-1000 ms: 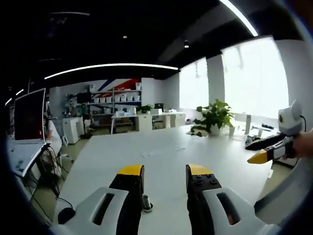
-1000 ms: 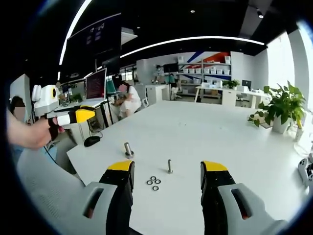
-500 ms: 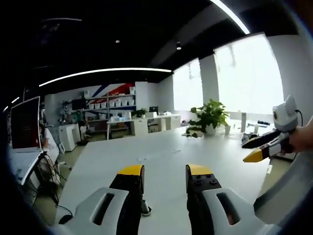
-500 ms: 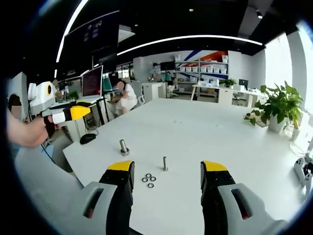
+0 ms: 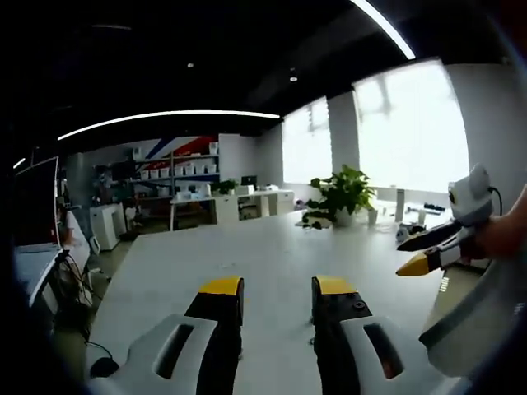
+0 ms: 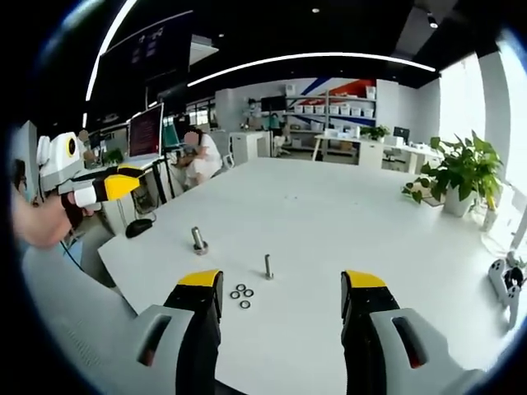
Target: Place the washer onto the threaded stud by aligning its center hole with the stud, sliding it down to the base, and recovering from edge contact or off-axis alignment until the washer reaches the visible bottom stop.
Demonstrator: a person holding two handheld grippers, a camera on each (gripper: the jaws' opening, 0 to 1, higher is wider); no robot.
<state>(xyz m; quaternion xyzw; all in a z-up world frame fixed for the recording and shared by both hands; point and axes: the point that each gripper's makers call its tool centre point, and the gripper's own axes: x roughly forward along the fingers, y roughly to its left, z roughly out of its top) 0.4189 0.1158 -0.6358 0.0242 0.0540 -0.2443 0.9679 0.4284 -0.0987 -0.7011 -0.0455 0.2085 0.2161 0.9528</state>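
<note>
Surface: we see a white surface [image 6: 346,222] bearing three washers [image 6: 240,294] beside a stud [image 6: 268,266].
Room: open office, potted plant [image 6: 461,177] far right.
Grippers: our left gripper [image 5: 276,288] and right gripper [image 6: 282,284] are both released.

Bare table [image 6: 346,222] around stud [image 6: 268,266]; second stud [image 6: 198,239] stands left.

Right gripper [image 6: 280,288] with jaws spread apart, above white surface [image 6: 346,222]. Between the jaws: three washers [image 6: 240,293] clustered just beside upright stud [image 6: 268,266]. Thicker bolt [image 6: 198,240] farther left. Left gripper [image 6: 103,188] hand-held at left edge. Potted plant [image 6: 457,177] at right.
</note>
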